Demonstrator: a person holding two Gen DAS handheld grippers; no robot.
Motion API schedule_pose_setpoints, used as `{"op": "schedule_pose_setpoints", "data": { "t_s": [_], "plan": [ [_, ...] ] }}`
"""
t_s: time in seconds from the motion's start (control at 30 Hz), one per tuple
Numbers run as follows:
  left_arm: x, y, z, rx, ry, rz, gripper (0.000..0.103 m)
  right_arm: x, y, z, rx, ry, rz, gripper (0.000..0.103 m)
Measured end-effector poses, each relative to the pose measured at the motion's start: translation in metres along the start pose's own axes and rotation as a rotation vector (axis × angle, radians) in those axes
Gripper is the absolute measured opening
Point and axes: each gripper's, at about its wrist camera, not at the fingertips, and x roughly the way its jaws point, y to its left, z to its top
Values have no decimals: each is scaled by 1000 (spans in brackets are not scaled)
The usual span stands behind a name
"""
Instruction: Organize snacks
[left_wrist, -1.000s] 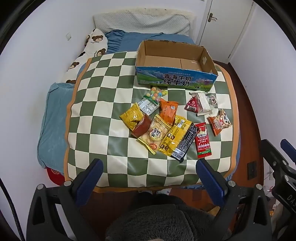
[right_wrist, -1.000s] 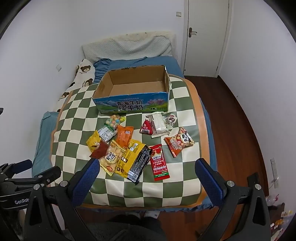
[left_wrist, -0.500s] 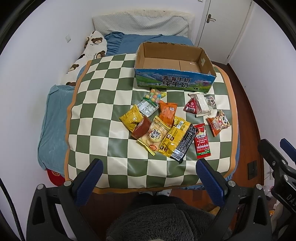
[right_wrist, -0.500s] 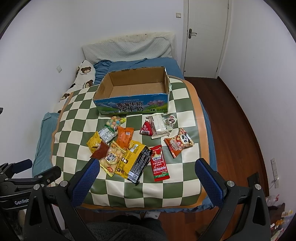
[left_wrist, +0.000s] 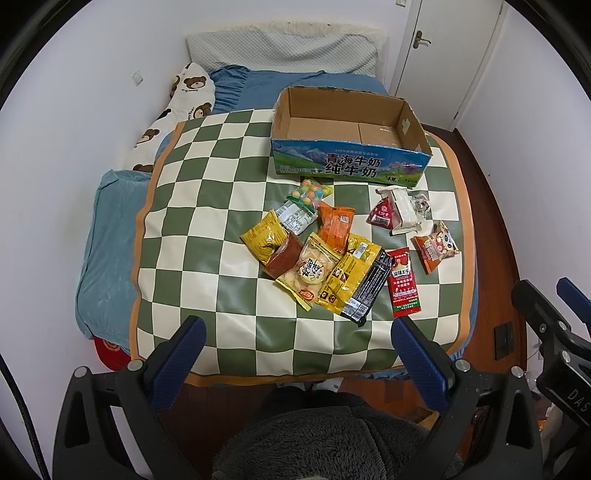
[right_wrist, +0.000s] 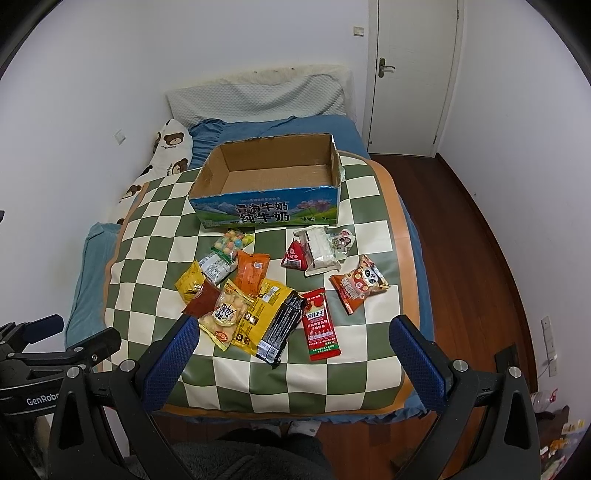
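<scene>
I hold both hand-held grippers, left (left_wrist: 297, 350) and right (right_wrist: 291, 349), spread apart, grasping nothing; upper centre, the cardboard box (left_wrist: 351, 168) reads 青海牛奶 纯牛奶; "GenRobo" shows lower left.

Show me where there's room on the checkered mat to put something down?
The mat's left half, between the bear pillow and the snack pile, is bare. So is the near strip by the open grippers. The cardboard box holds nothing. It's crowded from the pile across to the panda packet.

Both wrist views look down from beyond the bed's foot toward the headboard wall, well back. Left sits further left; both share the checkered mat (left_wrist: 207, 206) and box (right_wrist: 266, 206).
</scene>
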Motion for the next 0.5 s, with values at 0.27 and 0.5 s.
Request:
{"op": "schedule_pose_setpoints", "data": {
  "t_s": [0.27, 0.5],
  "plan": [
    [-8, 0, 7, 3, -3, 0, 103, -11, 4, -2, 0, -6, 3, 103],
    [-12, 0, 13, 3, -5, -1, 103, -10, 3, -2, 0, -7, 3, 103]
  ]
}}
